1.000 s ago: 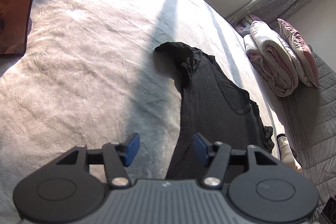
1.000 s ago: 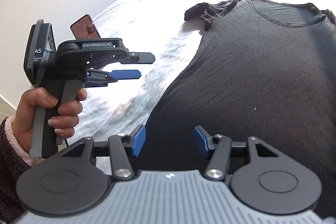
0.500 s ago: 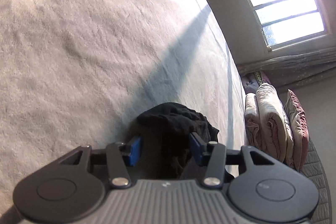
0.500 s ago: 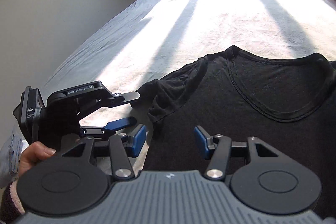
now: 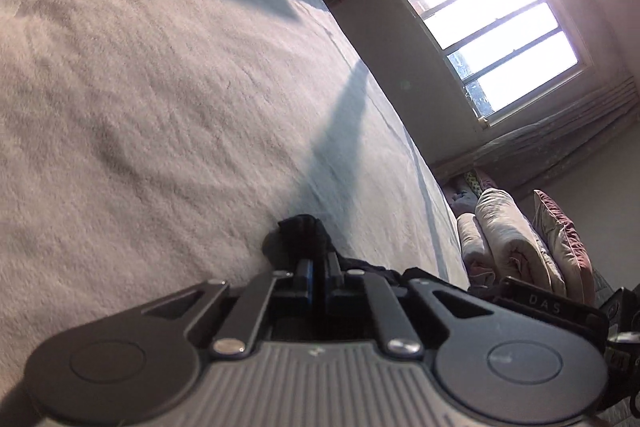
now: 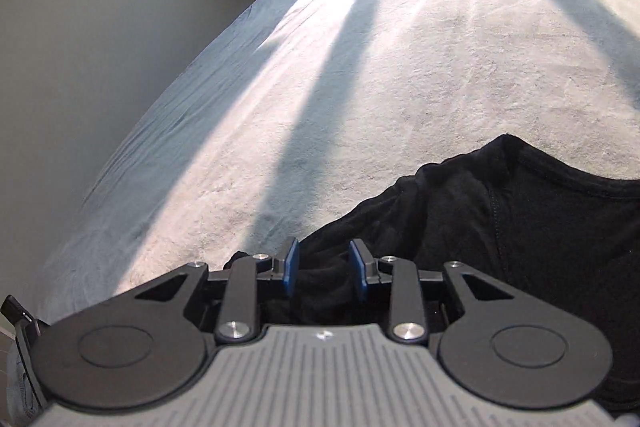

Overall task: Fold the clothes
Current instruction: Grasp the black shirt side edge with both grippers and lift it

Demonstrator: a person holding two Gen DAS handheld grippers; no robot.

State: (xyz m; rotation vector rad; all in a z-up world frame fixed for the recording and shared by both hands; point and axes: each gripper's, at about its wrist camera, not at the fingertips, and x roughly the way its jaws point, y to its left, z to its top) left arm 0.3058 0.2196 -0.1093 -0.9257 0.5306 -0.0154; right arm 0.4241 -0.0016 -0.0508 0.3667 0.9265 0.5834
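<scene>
Left tool [image 5: 318,277] pinches the black T-shirt's sleeve [image 5: 302,231]; right tool [image 6: 324,269], closing, straddles shirt fabric at lower centre. Next, we secure it, then fold.

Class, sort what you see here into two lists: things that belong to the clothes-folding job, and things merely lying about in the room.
Belongs to the job:
black T-shirt
left hand-held gripper, shut on the shirt's sleeve
right hand-held gripper, over the shirt
bed

Just lying about:
folded quilts
pink pillow
window
</scene>
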